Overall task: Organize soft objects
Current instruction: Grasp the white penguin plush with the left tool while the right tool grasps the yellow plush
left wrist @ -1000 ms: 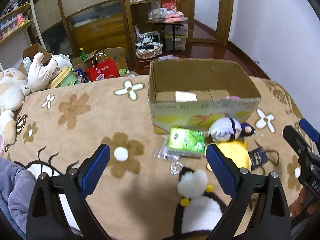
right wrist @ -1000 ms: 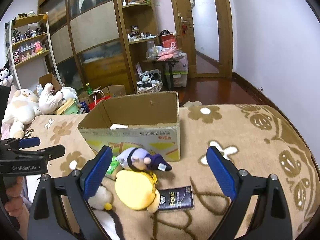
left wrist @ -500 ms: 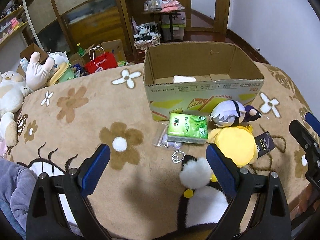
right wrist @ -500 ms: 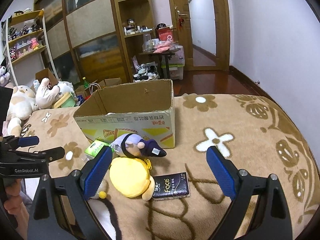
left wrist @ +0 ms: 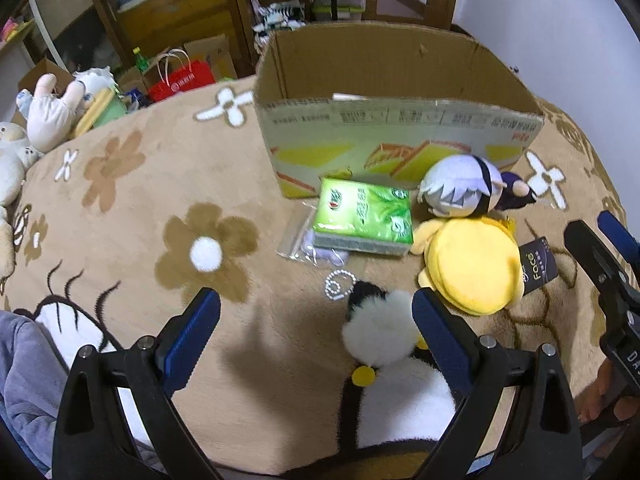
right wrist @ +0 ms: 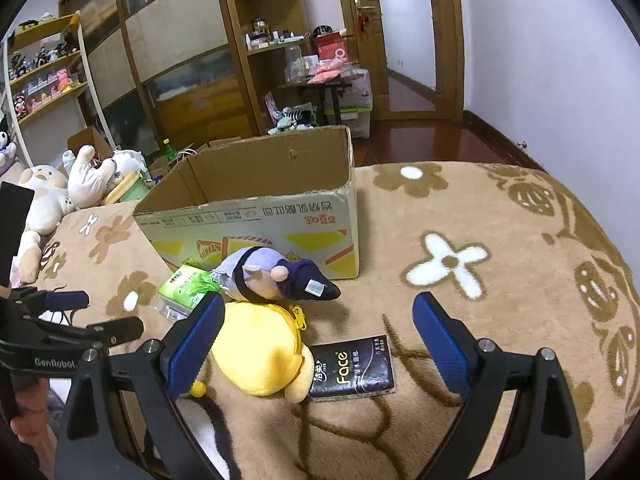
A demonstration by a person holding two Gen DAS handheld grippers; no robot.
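Observation:
An open cardboard box (left wrist: 396, 136) (right wrist: 256, 216) stands on the flowered brown blanket. In front of it lie a green tissue pack (left wrist: 362, 218) (right wrist: 184, 286), a white-haired plush doll (left wrist: 464, 192) (right wrist: 272, 276), a yellow round plush (left wrist: 468, 268) (right wrist: 256, 354), a black tissue pack (left wrist: 538, 266) (right wrist: 352, 368) and a black-and-white plush (left wrist: 380, 332). My left gripper (left wrist: 316, 320) is open, above the black-and-white plush. My right gripper (right wrist: 320, 328) is open, over the yellow plush and black pack, holding nothing.
A clear plastic bag (left wrist: 308, 240) and a bead chain (left wrist: 340, 282) lie by the green pack. Plush toys (left wrist: 60, 104) (right wrist: 92, 176) crowd the blanket's far left edge. Shelves and a red bag (left wrist: 180, 80) stand beyond. A sleeve (left wrist: 24, 380) shows at lower left.
Both grippers have moved forward and lower toward the items in front of the box, which now look larger and nearer. Both stay open.

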